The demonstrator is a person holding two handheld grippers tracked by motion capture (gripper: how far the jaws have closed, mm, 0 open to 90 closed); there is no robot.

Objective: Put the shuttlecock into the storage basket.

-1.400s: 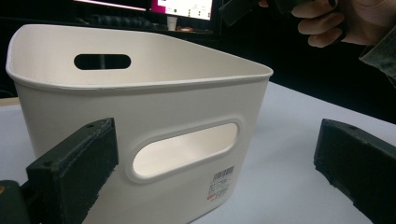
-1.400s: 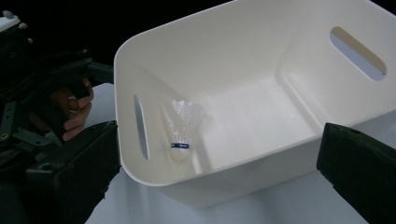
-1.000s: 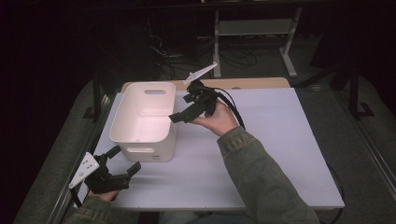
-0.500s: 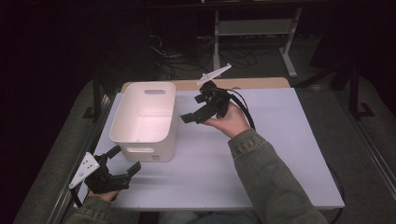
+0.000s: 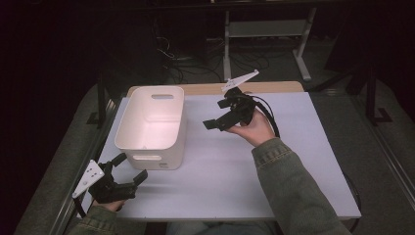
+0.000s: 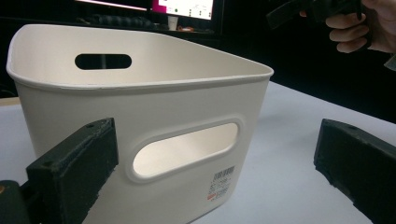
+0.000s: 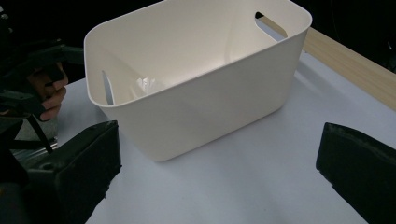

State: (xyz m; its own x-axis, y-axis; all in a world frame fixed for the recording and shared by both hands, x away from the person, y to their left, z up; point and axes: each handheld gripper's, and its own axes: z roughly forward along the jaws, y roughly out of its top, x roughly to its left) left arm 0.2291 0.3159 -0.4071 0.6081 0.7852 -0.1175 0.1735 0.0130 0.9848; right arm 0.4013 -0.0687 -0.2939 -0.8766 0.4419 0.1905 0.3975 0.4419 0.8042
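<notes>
From above: the white bin (image 5: 151,125) sits toward the table's (image 5: 293,166) left edge, nearer the far side. The right gripper (image 5: 222,115) hovers just to its right, jaws apart and holding nothing. The left gripper (image 5: 128,169) waits at the near left corner, jaws spread wide too.

Left gripper view: the bin (image 6: 140,121) looms close, its oval handle slot facing us, barcode sticker below. Thin moulded plastic, so likely light, stiff and a bit slick.

Right gripper view: the bin (image 7: 196,74) looks empty bar one pale glint I can't identify. Best hold, I'd say, is the rolled rim or a handle slot, one on each short wall.
</notes>
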